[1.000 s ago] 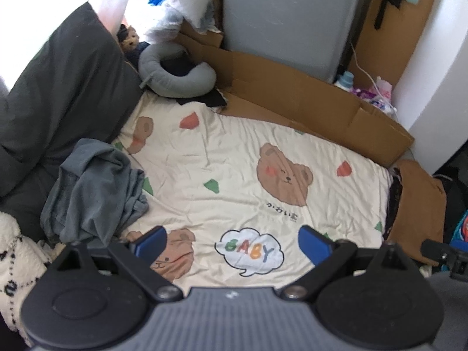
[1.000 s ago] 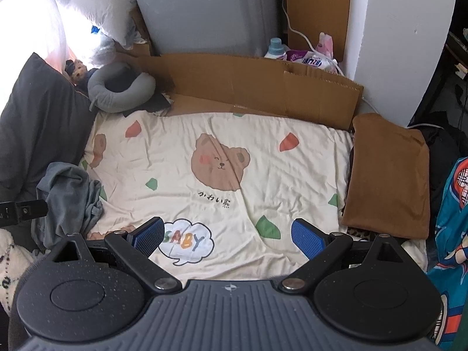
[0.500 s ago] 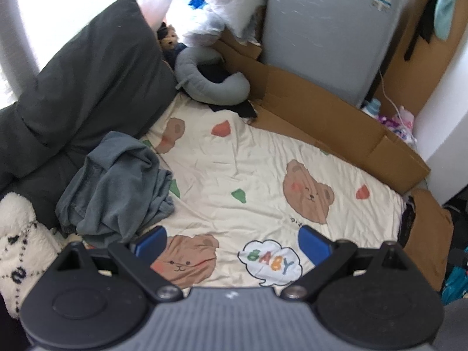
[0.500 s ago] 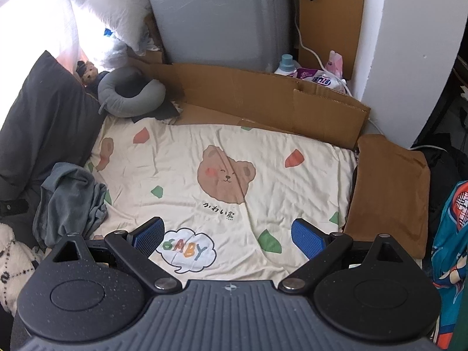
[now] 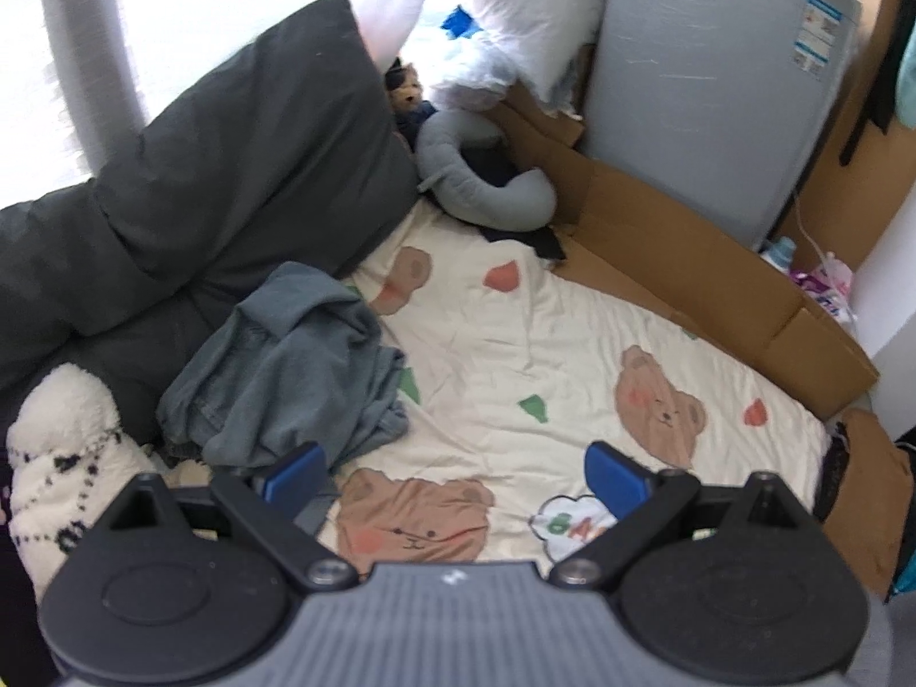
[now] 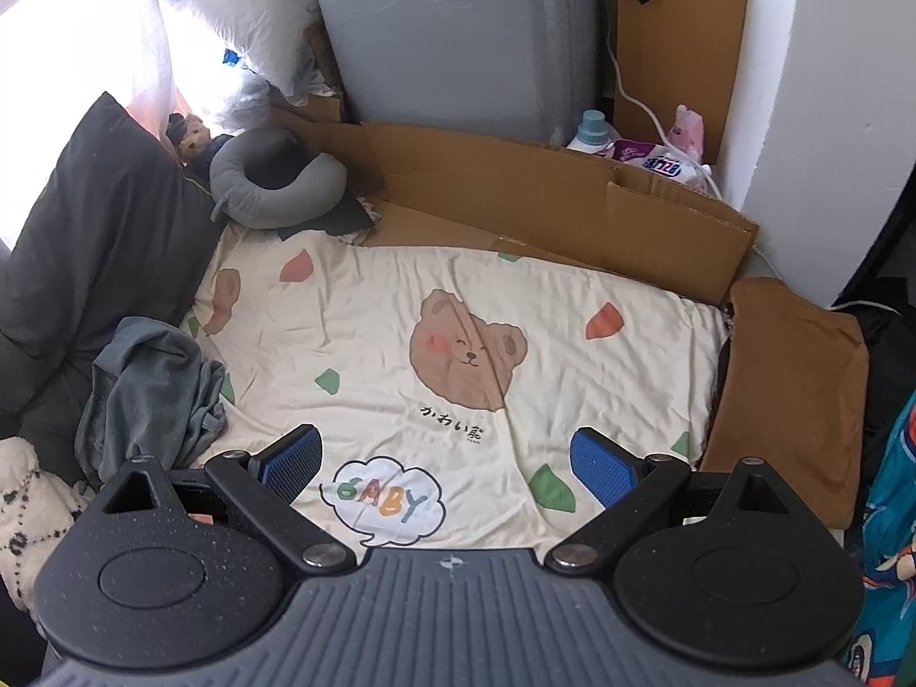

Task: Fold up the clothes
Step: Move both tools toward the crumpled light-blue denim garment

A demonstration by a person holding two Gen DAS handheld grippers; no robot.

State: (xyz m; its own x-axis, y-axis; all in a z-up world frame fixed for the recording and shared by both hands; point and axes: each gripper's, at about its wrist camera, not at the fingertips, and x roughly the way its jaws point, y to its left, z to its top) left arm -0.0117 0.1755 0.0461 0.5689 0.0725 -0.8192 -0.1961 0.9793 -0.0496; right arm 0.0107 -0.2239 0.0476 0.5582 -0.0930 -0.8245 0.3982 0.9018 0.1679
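Judging from how things lie, folding has barely begun on the garment in hand: one crumpled grey-blue garment [image 5: 292, 366] sits in a heap at the left edge of the bear-print sheet [image 5: 515, 343], up against the dark grey pillow [image 5: 229, 154], with no fold in it that I can make out. At the opposite, right edge of the sheet lies one brown piece [image 6: 790, 372], flat and squared; it may be a garment already folded and set aside, though it could equally be a cushion, and the pictures do not settle which. The left gripper [image 5: 458, 469] hovers low with its blue pads spread wide apart and nothing between them, its left pad just in front of the heap's near hem, seemingly not touching it. The right gripper [image 6: 446, 458] hangs over the middle of the sheet above the "BABY" cloud, its jaws likewise wide apart and empty, well apart from the heap [image 6: 149, 389]. So what is left, by my reckoning, is nearly everything: pick the heap up, spread it flat on the bare sheet, then fold it. Counting the rest: one grey neck pillow [image 6: 275, 183] at the far corner, one small bear toy [image 6: 192, 134] beside it, one white fluffy item [image 5: 63, 458] at the near left, one cardboard barrier [image 6: 544, 206] along the far side.
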